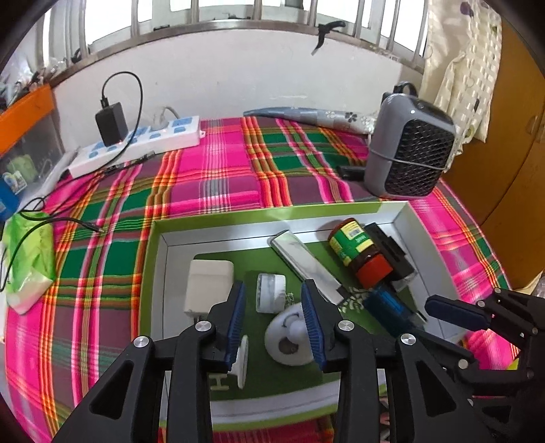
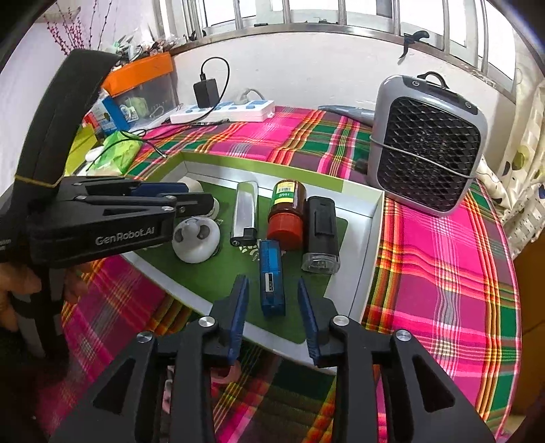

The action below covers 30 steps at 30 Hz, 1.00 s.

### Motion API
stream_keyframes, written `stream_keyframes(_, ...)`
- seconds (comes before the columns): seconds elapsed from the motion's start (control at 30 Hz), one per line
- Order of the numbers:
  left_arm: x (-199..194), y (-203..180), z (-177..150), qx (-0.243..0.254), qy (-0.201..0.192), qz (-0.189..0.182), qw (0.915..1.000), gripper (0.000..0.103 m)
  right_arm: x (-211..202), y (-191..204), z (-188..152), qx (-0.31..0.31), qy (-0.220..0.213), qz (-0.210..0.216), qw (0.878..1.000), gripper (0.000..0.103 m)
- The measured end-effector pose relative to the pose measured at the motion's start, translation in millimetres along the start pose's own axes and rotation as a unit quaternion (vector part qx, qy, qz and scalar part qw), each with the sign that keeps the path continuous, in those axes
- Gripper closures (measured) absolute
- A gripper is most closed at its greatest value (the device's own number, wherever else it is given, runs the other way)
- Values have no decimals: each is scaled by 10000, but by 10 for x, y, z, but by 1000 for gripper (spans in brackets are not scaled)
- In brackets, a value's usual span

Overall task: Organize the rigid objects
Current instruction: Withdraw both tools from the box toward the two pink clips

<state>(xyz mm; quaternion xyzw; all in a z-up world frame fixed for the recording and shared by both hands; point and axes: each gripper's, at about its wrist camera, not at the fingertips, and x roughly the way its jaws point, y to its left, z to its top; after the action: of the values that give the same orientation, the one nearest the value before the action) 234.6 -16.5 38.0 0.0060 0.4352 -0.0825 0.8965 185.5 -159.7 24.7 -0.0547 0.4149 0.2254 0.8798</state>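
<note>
Grippers I hold: two, the left gripper (image 1: 274,317) and the right gripper (image 2: 272,313).
Trays: one green tray (image 2: 361,235).
Jars: one brown jar (image 2: 286,213).
Blue USB devices: one (image 2: 271,276).
Black torches: one (image 2: 321,235).
Power strips: one (image 1: 136,143).
Fan heaters: one (image 2: 425,146).

Looks like somebody's bedroom at home: a bright pink-and-green plaid cloth (image 1: 211,184) covers the surface under a barred window (image 1: 218,17). A white power strip with blue sockets (image 1: 143,139), a small grey desktop fan (image 2: 425,146) and a floral cream curtain (image 1: 466,68) sit around it.
</note>
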Motion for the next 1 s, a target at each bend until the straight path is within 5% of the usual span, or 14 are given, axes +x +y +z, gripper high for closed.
stream_keyframes(0.6,-573,-22,-337,-169,-348,-134,9992,70,-371,69,-241,171,-215,-56,9996,70)
stream_keyframes(1.0,-837,-5,-767,-393,-372,-368,9979,70,-437,261,-579,259,-20,331,9991,70)
